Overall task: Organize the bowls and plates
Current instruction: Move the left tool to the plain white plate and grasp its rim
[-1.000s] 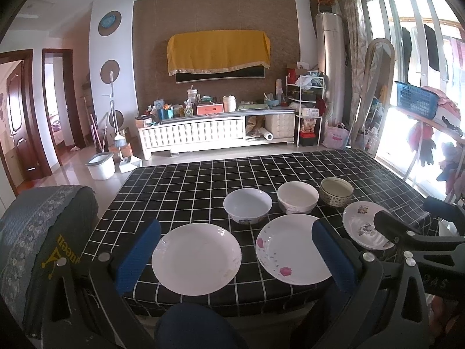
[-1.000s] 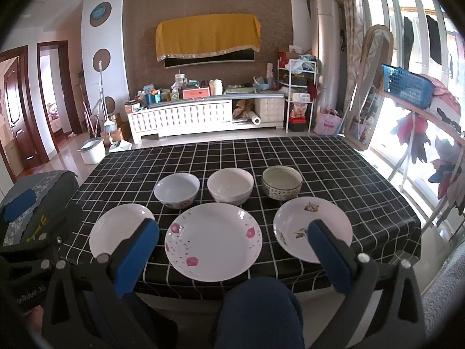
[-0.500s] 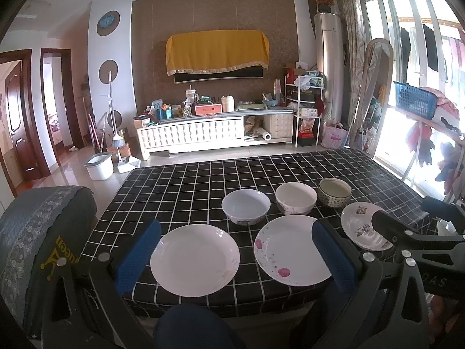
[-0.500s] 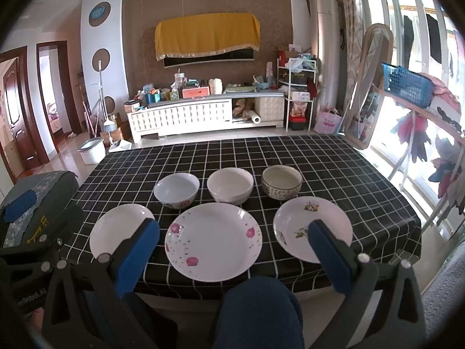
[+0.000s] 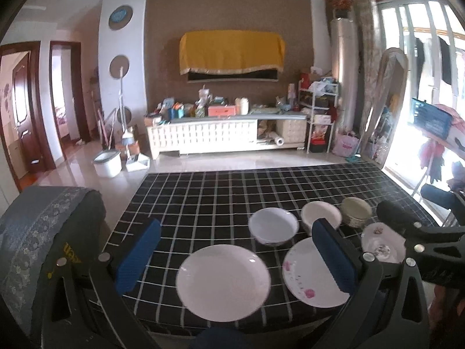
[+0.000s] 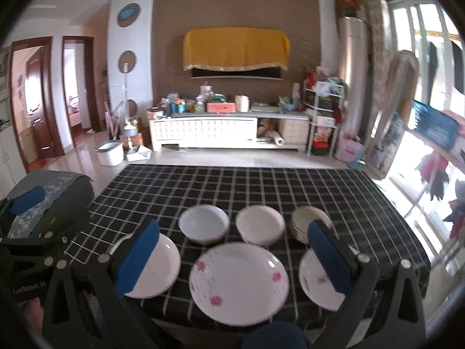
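A: Take the pink-flowered plate [image 6: 239, 283] as the landmark. Where does everything lie from it?

B: On the checked table [image 6: 261, 186], the plain white plate [image 5: 223, 278] lies just to its left and the small patterned plate [image 6: 319, 283] just to its right. Behind it, three bowls run in a row: white bowl [image 6: 204, 223], cream bowl [image 6: 259, 224], patterned bowl [image 6: 303, 222].

A: Which claw sits nearer which plate?

B: The left gripper [image 5: 235, 261] frames the plain white plate straight ahead, with the flowered plate under its right finger. The right gripper [image 6: 232, 261] centres on the flowered plate itself.

A: Are they carrying anything?

B: No. Both are spread wide with nothing between the blue pads [image 6: 136, 261], short of the table's near edge.

A: So the coming move?

B: Probably each reaches forward and down to the plate dead ahead of it; the rims lie flat, so a finger must slip under an edge.
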A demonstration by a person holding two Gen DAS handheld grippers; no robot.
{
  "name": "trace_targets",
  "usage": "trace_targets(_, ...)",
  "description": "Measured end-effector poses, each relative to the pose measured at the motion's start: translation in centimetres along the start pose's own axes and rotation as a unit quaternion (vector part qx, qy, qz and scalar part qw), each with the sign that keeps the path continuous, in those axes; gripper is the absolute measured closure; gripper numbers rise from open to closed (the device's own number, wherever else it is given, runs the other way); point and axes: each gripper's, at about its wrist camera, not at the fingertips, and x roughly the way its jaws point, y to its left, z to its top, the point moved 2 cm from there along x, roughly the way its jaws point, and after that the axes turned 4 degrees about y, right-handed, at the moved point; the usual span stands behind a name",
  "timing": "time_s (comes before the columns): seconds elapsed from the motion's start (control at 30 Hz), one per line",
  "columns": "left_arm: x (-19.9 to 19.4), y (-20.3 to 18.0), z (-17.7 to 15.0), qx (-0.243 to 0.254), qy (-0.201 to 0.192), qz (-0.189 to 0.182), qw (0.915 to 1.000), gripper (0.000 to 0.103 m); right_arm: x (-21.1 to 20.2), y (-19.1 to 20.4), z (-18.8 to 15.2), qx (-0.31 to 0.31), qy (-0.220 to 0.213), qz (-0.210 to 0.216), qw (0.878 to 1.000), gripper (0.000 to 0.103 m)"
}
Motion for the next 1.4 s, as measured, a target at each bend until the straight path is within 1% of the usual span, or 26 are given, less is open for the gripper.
trace_targets(0.07, 0.5, 1.7, 0.6, -0.017, 0.000, 0.005, 0.9998, 0.000, 1.3, 0.9, 1.0, -0.004, 0.006, 0.017, 1.000, 0.000)
trace_targets(0.13, 1.2, 3.2, 0.9, -0.032, 0.005, 0.021, 0.9992, 0.000, 2.9, 1.7, 1.9, -0.012, 0.018, 0.028, 0.999, 0.000)
trace_targets(0.2, 2.3, 4.7, 0.9, -0.048, 0.021, 0.041, 0.9978, 0.000, 4.7, 2.8, 2.5, -0.026, 0.040, 0.038, 0.998, 0.000)
trace_targets(0.27, 4.0, 6.2, 0.4, -0.063, 0.047, 0.046, 0.9958, 0.000, 6.6, 3.9, 2.7, -0.041, 0.057, 0.049, 0.996, 0.000)
trace_targets(0.33, 5.0, 6.7, -0.2, -0.064, 0.063, 0.054, 0.9945, 0.000, 8.2, 4.9, 2.4, -0.051, 0.074, 0.061, 0.994, 0.000)
trace_targets(0.43, 6.9, 7.8, -0.8, -0.054, 0.083, 0.066, 0.9930, 0.000, 11.2, 6.2, 1.2, -0.061, 0.111, 0.079, 0.989, 0.000)
trace_targets(0.5, 8.4, 8.8, -1.7, -0.070, 0.104, 0.064, 0.9901, 0.000, 12.9, 6.9, 0.1, -0.061, 0.135, 0.091, 0.985, 0.000)
trace_targets(0.57, 10.1, 9.7, -2.7, -0.087, 0.134, 0.059, 0.9854, 0.000, 14.3, 7.5, -0.7, -0.060, 0.152, 0.097, 0.982, 0.000)
trace_targets(0.63, 12.0, 10.5, -3.9, -0.092, 0.163, 0.064, 0.9802, 0.000, 16.1, 8.1, -1.6, -0.061, 0.172, 0.104, 0.978, 0.000)
trace_targets(0.67, 13.0, 10.9, -4.6, -0.094, 0.182, 0.069, 0.9764, 0.000, 16.9, 8.3, -2.0, -0.063, 0.181, 0.104, 0.976, 0.000)
trace_targets(0.73, 14.9, 11.7, -5.7, -0.101, 0.216, 0.067, 0.9688, 0.000, 18.4, 8.8, -2.7, -0.068, 0.200, 0.109, 0.971, 0.000)
trace_targets(0.8, 16.4, 12.8, -6.9, -0.124, 0.238, 0.064, 0.9612, 0.000, 19.5, 9.0, -3.4, -0.070, 0.217, 0.117, 0.967, 0.002)
trace_targets(0.87, 17.4, 13.7, -7.8, -0.146, 0.259, 0.057, 0.9532, 0.004, 20.7, 9.3, -4.2, -0.070, 0.236, 0.127, 0.961, 0.006)
trace_targets(0.9, 17.8, 13.8, -8.1, -0.149, 0.266, 0.054, 0.9507, 0.006, 21.1, 9.5, -4.6, -0.069, 0.245, 0.131, 0.958, 0.011)
trace_targets(0.93, 18.2, 13.9, -8.4, -0.149, 0.273, 0.051, 0.9490, 0.009, 21.6, 9.6, -5.1, -0.070, 0.254, 0.133, 0.955, 0.018)
trace_targets(0.97, 18.5, 13.9, -8.6, -0.146, 0.279, 0.048, 0.9478, 0.011, 22.1, 9.8, -5.5, -0.073, 0.261, 0.134, 0.953, 0.020)
trace_targets(1.03, 19.1, 13.6, -9.1, -0.138, 0.292, 0.042, 0.9456, 0.019, 22.6, 10.1, -6.1, -0.078, 0.269, 0.136, 0.950, 0.026)
trace_targets(1.07, 19.6, 13.5, -9.4, -0.137, 0.301, 0.038, 0.9431, 0.021, 22.8, 10.2, -6.3, -0.080, 0.274, 0.136, 0.949, 0.029)
trace_targets(1.13, 20.3, 13.7, -9.9, -0.141, 0.312, 0.029, 0.9391, 0.027, 23.4, 10.2, -6.8, -0.081, 0.284, 0.136, 0.946, 0.037)
trace_targets(1.2, 20.7, 13.7, -10.3, -0.147, 0.321, 0.019, 0.9354, 0.031, 23.9, 10.2, -7.2, -0.085, 0.291, 0.131, 0.944, 0.042)
trace_targets(1.27, 21.0, 13.8, -10.6, -0.149, 0.327, 0.014, 0.9331, 0.033, 24.5, 10.0, -7.6, -0.083, 0.298, 0.130, 0.942, 0.046)
trace_targets(1.3, 21.1, 13.7, -10.6, -0.150, 0.328, 0.013, 0.9326, 0.036, 24.7, 10.0, -7.8, -0.082, 0.301, 0.133, 0.941, 0.052)
trace_targets(1.33, 21.2, 13.7, -10.7, -0.149, 0.331, 0.011, 0.9319, 0.042, 24.8, 10.0, -8.0, -0.081, 0.307, 0.137, 0.938, 0.059)
trace_targets(1.37, 21.3, 13.7, -10.8, -0.146, 0.333, 0.010, 0.9315, 0.044, 25.0, 10.0, -8.3, -0.082, 0.312, 0.137, 0.936, 0.062)
trace_targets(1.4, 21.4, 13.6, -10.9, -0.144, 0.334, 0.006, 0.9315, 0.048, 25.2, 9.9, -8.5, -0.083, 0.316, 0.133, 0.936, 0.066)
